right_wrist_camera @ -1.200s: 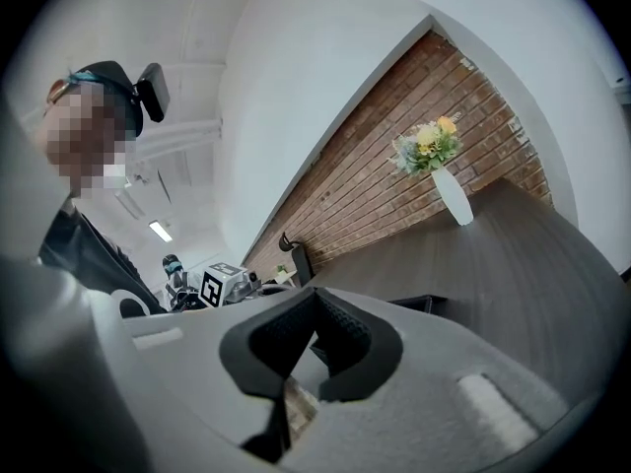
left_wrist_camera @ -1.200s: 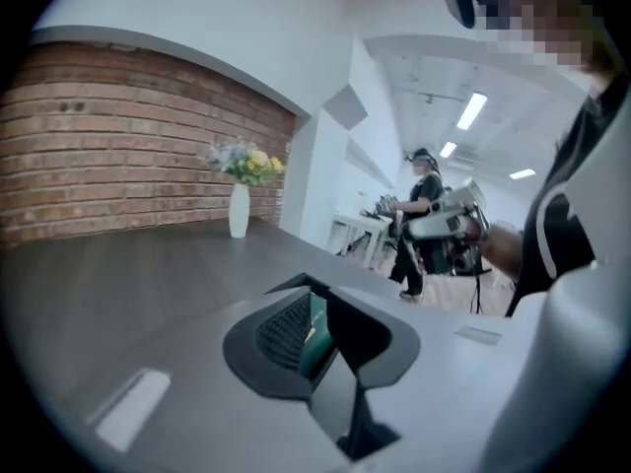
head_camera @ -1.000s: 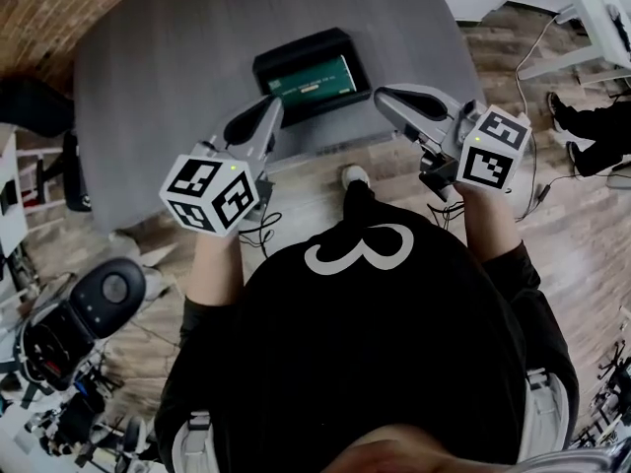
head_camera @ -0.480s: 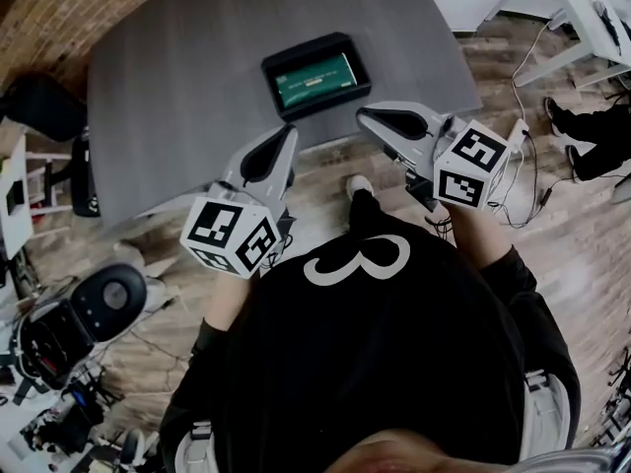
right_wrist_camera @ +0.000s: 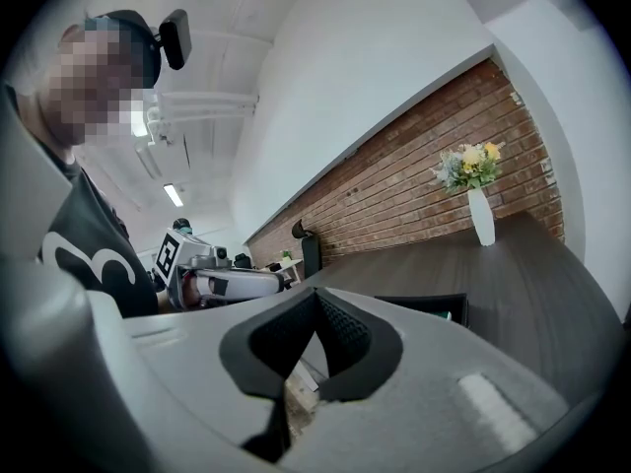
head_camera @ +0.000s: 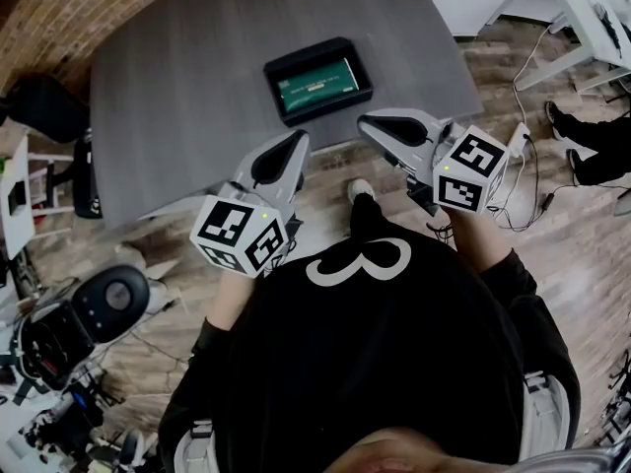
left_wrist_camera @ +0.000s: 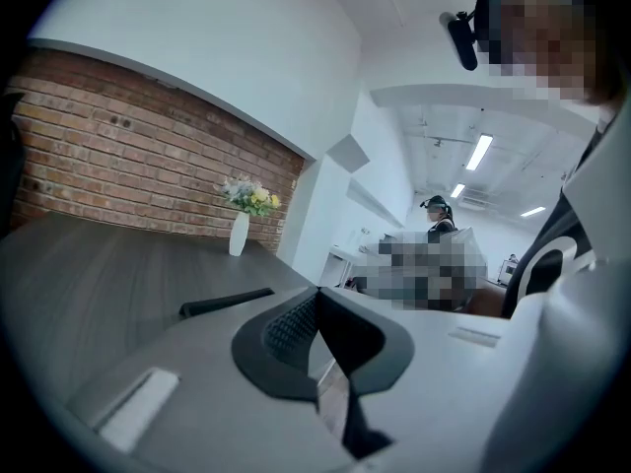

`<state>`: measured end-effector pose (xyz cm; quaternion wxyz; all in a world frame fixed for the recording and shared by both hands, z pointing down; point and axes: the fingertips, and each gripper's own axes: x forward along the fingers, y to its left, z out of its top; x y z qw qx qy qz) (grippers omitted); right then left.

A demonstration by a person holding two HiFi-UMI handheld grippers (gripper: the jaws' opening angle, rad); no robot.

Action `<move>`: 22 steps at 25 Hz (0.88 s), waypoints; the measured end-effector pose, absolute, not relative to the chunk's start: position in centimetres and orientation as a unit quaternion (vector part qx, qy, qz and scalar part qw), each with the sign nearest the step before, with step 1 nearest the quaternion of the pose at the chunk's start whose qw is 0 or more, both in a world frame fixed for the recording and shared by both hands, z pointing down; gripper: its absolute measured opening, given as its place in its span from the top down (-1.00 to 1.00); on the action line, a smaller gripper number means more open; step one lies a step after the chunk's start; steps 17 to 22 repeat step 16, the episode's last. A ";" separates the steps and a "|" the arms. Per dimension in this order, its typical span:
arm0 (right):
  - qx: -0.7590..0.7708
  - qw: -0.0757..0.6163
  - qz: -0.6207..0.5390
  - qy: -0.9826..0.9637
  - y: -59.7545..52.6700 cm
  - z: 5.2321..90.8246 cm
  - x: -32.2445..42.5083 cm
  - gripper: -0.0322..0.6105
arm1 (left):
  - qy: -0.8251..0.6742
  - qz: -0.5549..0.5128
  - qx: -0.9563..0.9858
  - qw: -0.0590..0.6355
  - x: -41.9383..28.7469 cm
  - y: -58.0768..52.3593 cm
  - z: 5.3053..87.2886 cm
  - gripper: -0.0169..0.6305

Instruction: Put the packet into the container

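A black container (head_camera: 286, 69) lies on the grey table (head_camera: 177, 97), and a green packet (head_camera: 317, 82) lies flat inside it. Both grippers hang short of the table's near edge, over the floor. My left gripper (head_camera: 301, 138) is shut with nothing in it, and its tip points toward the container's near left corner. My right gripper (head_camera: 363, 121) is also shut and empty, just right of it. In the left gripper view the jaws (left_wrist_camera: 317, 294) meet, with the container's rim (left_wrist_camera: 227, 302) low beyond them. The right gripper view shows closed jaws (right_wrist_camera: 317, 299) and the container (right_wrist_camera: 424, 305) behind.
A white vase of flowers (left_wrist_camera: 240, 231) stands at the table's far end by the brick wall (left_wrist_camera: 118, 166). An office chair (head_camera: 44, 101) sits left of the table. Equipment and cables (head_camera: 69, 333) crowd the wooden floor at left; another person's feet (head_camera: 592, 136) are at right.
Both grippers have drawn back from the container toward my body, off the table's edge. The left one has also shifted right, closer to the right one. The packet stays in the container.
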<state>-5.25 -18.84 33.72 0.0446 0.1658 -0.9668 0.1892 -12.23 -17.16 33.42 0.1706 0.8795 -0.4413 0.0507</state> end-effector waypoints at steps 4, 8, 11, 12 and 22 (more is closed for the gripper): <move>0.167 0.045 0.193 -0.966 -19.3 33.9 -5.1 0.90 | -0.431 0.061 0.885 0.167 -11.6 -17.4 33.6 0.92; 0.169 0.044 0.194 -0.965 -19.6 34.0 -5.0 0.90 | -0.431 0.055 0.884 0.172 -11.7 -17.7 33.8 0.92; 0.170 0.043 0.193 -0.965 -19.7 34.0 -4.9 0.90 | -0.432 0.052 0.883 0.178 -11.8 -17.9 33.9 0.92; 0.170 0.043 0.193 -0.965 -19.7 34.0 -4.9 0.90 | -0.431 0.052 0.883 0.179 -11.8 -18.0 33.9 0.92; 0.171 0.047 0.193 -0.965 -19.8 34.1 -4.9 0.90 | -0.433 0.050 0.881 0.183 -12.0 -18.2 34.1 0.92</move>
